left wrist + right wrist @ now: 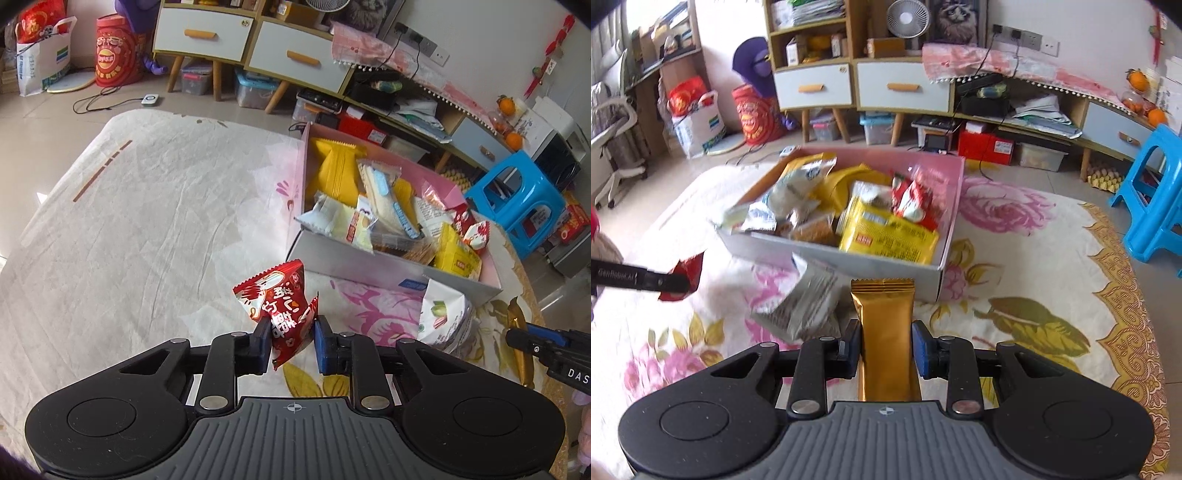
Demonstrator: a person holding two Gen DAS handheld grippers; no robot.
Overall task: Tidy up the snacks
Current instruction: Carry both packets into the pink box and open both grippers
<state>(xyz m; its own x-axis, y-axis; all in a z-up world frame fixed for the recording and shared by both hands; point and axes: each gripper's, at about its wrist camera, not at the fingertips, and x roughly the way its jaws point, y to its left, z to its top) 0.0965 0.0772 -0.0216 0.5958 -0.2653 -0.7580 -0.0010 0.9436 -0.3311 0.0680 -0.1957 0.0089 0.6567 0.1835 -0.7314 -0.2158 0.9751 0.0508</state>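
Both claws loaded, box next.
L claw [290, 341] clenched on red pack [282, 314], R claw [885, 347] clenched on gold bar [886, 332], both held over the floral cloth [1015, 295] just short of the box [886, 264]. Best bet: lift clear of near wall, drop into a gap, one at a time. Box already heaped w/ yellow, white & red packs; grey pouch [803, 302] lies outside by its front.

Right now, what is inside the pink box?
The pink box holds a loose pile of snacks: yellow packets, red-and-white packets, clear-wrapped cakes and white packets. The pile covers the bottom of the box and whatever lies lower.
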